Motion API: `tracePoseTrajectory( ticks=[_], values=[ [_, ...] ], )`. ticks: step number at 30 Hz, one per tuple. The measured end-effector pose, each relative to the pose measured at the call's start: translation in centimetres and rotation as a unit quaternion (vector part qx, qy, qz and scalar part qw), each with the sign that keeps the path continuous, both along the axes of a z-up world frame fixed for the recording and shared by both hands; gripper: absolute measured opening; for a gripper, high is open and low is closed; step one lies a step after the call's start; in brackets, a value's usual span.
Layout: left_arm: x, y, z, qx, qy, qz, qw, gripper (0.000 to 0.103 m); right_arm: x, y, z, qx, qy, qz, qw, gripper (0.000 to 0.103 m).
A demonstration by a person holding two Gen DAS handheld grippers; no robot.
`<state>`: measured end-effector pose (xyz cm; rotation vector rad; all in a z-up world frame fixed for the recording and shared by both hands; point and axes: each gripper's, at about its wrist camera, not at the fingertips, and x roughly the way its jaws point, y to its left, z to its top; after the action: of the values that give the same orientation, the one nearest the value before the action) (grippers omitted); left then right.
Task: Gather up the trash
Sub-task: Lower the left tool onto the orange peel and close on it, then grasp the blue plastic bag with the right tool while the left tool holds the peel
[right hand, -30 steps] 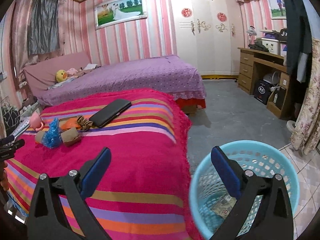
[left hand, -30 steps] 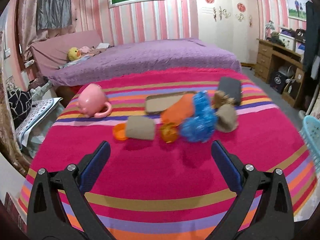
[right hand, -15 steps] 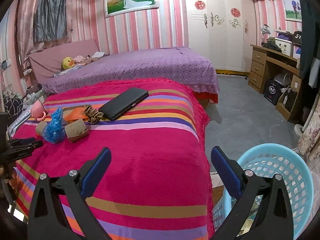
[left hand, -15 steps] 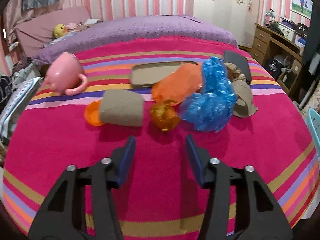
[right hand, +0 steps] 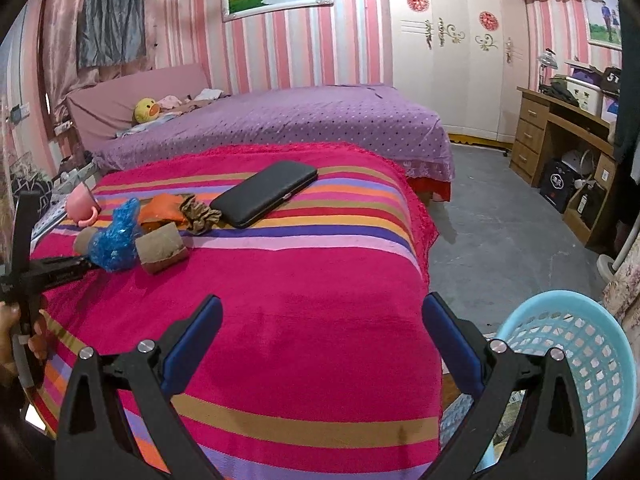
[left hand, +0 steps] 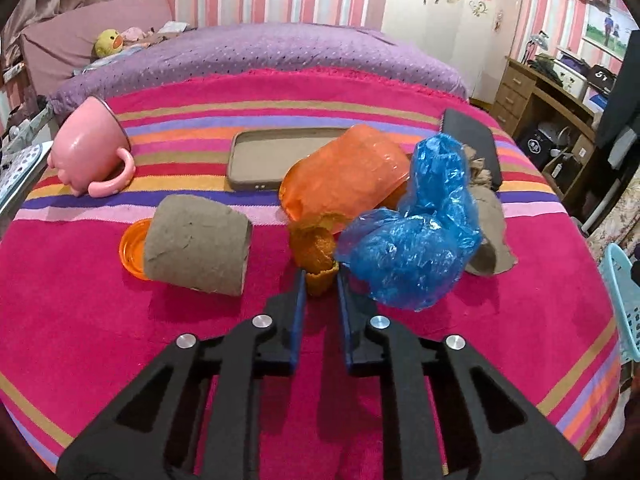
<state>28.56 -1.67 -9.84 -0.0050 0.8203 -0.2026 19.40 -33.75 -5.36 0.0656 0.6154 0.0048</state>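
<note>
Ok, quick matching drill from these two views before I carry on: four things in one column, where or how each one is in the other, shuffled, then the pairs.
Things:
1. orange peel
2. pink mug
3. black case
4. basket

Places or states:
A. on the floor beside the bed
B. lying on its side on the blanket
C. between the left gripper's fingers
D. flat on the blanket, behind the trash pile

Pairs: 1-C, 2-B, 3-D, 4-A
</note>
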Motion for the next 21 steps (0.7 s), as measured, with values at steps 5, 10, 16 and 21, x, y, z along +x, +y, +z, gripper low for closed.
tracePoseTrajectory(
  ticks=[5, 10, 16, 21],
  values=[
    [0.0, -0.1, -0.1, 0.005, 0.000, 0.001, 1.0000, 0.017, -0.3, 0.7, 0.1, -0.004, -0.002, 0.004, 1.000, 0.098],
    [1.1, 0.1, -0.4, -0.004, 0.011, 0.011, 0.9999, 0.036, -0.2, 0.9, 0.1, -0.004, 0.000, 0.005, 1.000, 0.098],
    [1.4, 0.0, -0.2, -0.003, 0.007, 0.016, 0.9998, 0.025, -0.1, 1.4, -0.1, -0.009, 0.003, 0.013, 1.000, 0.098],
    [-0.2, 0.6, 0.8, 0.005, -0.009, 0.018, 0.9998, 0.016, -0.4, 2.0, -0.2, 0.002, 0.005, 0.024, 1.000, 0.098]
  ],
)
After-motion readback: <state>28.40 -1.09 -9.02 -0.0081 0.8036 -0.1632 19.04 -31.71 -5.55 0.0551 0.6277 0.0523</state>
